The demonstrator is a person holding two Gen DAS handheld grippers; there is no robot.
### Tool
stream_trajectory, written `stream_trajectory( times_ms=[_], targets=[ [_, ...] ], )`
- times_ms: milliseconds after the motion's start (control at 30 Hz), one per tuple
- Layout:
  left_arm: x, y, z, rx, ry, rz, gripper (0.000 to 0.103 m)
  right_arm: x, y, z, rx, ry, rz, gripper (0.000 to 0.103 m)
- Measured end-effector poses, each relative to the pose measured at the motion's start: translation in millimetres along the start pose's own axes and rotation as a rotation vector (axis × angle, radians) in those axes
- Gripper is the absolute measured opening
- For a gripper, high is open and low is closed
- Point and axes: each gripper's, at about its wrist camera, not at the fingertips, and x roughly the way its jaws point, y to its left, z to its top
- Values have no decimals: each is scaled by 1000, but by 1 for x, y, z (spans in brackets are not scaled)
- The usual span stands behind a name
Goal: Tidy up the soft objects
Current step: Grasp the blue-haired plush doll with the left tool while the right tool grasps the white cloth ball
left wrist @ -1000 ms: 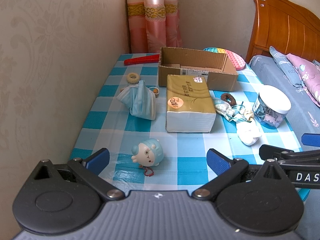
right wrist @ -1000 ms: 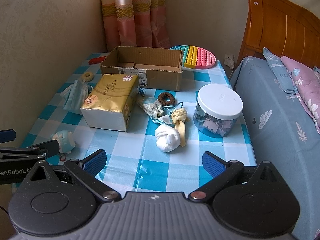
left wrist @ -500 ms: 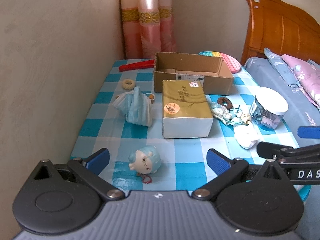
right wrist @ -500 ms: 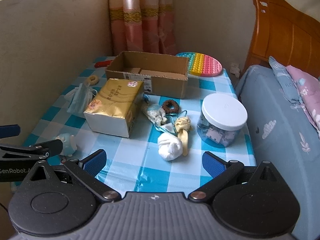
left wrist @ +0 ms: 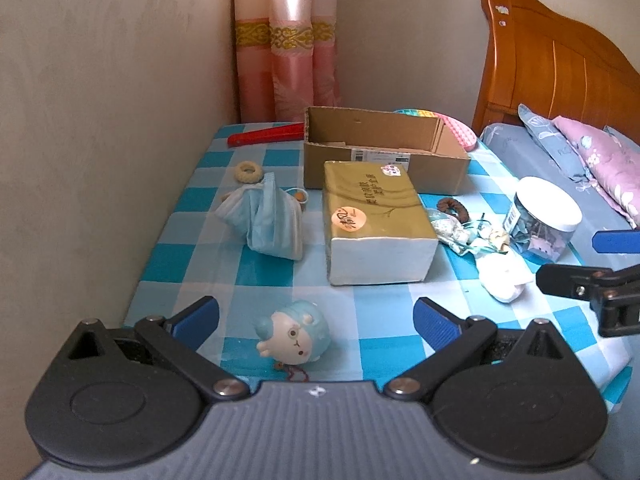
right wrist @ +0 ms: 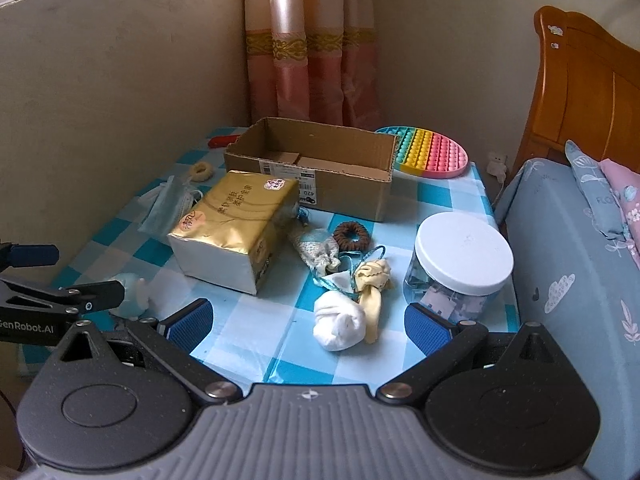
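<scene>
On the checked table, an open cardboard box (left wrist: pixel 384 152) (right wrist: pixel 316 168) stands at the back. A gold tissue pack (left wrist: pixel 372 220) (right wrist: pixel 236 224) lies in front of it. Blue face masks (left wrist: pixel 268 216) (right wrist: pixel 168 204) sit to its left, and a small blue-and-white sheep toy (left wrist: pixel 294 336) lies near the front edge. A rolled white sock (right wrist: pixel 340 324) (left wrist: pixel 502 276), a yellow cloth (right wrist: pixel 374 284), a brown scrunchie (right wrist: pixel 351 236) and a patterned pouch (right wrist: pixel 316 252) lie to the right. My left gripper (left wrist: pixel 316 320) is open just above the sheep toy. My right gripper (right wrist: pixel 308 324) is open near the white sock. Both hold nothing.
A clear jar with a white lid (right wrist: pixel 460 264) (left wrist: pixel 544 220) stands at the table's right edge. A rainbow pop-it mat (right wrist: pixel 430 152), a red tool (left wrist: pixel 264 136) and a cream ring (left wrist: pixel 248 170) lie toward the back. Walls and curtain bound the left and back; a bed (right wrist: pixel 568 272) lies on the right.
Both grippers have pulled back and risen a little, so the table looks farther away. Nothing on the table has moved; both stay open.
</scene>
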Motion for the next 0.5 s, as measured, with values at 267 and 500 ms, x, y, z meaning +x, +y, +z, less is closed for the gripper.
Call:
stream_trajectory(
  times_ms=[267, 500],
  targets=[
    [20, 10, -11, 17, 25, -8, 102, 31, -8, -11, -29, 49, 32, 103],
    [34, 16, -21, 37, 56, -25, 102, 60, -18, -26, -14, 132, 46, 103]
  ],
)
